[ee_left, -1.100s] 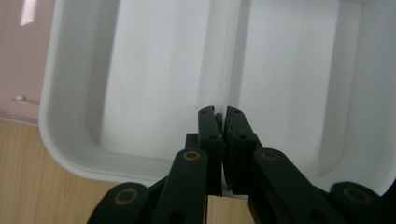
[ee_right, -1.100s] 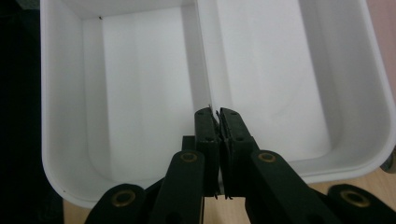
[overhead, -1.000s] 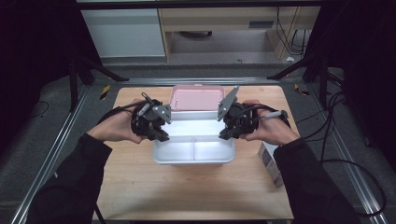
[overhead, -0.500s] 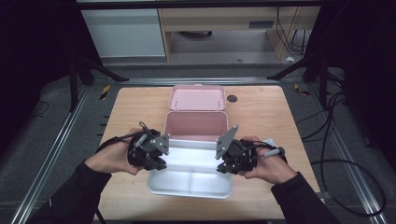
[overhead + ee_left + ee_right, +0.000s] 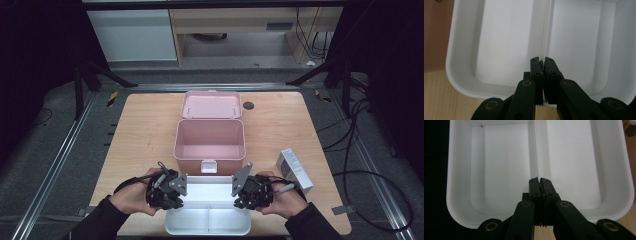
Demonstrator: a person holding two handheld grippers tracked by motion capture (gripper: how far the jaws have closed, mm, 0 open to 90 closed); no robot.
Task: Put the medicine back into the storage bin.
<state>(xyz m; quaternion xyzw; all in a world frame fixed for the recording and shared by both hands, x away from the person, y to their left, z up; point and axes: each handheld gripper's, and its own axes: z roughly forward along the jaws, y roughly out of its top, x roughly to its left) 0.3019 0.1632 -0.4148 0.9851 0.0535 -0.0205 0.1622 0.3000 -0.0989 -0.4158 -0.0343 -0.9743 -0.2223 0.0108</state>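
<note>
Both claws, left (image 5: 176, 192) and right (image 5: 243, 192), clamp the light, stiff white divided tray (image 5: 208, 227) at its 9 and 3 o'clock rims, slippery plastic

A plain white tray (image 5: 207, 227), split into two compartments by a white divider, is seen at the near edge of a light wood-grain table (image 5: 145, 135). The tray is unpatterned and brightly lit, with soft grey shading along its inner walls. Two black grippers are shown at it: the left gripper (image 5: 167, 192) and the right gripper (image 5: 248, 192), each topped by a grey plate, with brass-coloured rivets seen on the black jaws in the gripper views. A pale pink box (image 5: 209, 141) with a pink lid (image 5: 211, 105) and a white latch is shown behind the tray. A small white carton (image 5: 294, 169) with grey print lies at the right. Dark sleeves and dark grey flooring frame the table.
</note>
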